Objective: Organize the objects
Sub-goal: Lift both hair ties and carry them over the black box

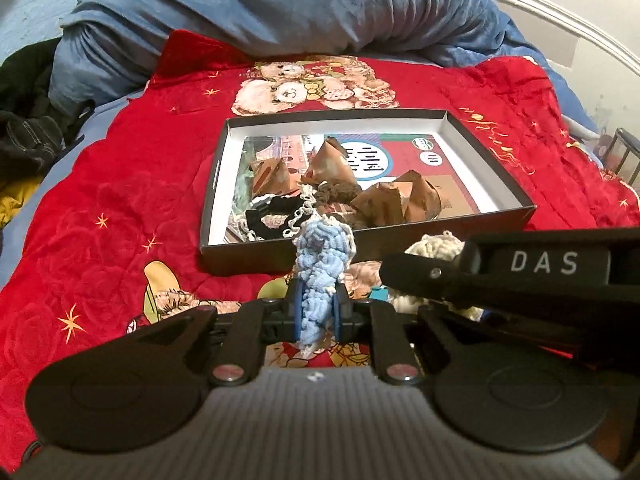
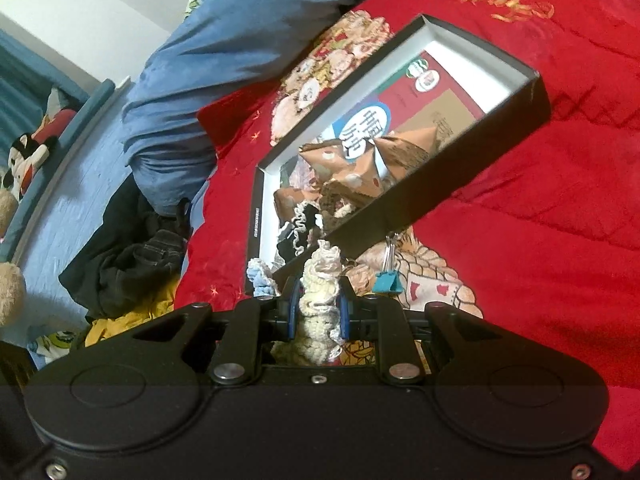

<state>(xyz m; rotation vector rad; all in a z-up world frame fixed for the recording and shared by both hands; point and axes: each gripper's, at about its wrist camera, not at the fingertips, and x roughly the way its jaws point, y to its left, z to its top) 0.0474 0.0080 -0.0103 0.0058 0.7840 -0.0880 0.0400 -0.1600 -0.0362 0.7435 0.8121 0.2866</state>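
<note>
Right now both grippers are loaded: the left gripper [image 1: 316, 312] is pinched tight on a blue scrunchie [image 1: 320, 264], and the right gripper [image 2: 318, 312] is clamped on a cream scrunchie [image 2: 320, 292]. The box [image 1: 486, 160] sits on the red blanket [image 1: 120, 184] at about twelve o'clock from the left gripper, already holding folded paper shapes [image 1: 400, 200] and a black scrunchie [image 1: 276, 212]. I'd carry each scrunchie clear over the near wall before letting go, aiming for a bare patch of floor. A teal binder clip [image 2: 387, 280] lies outside, just beside the box.
</note>
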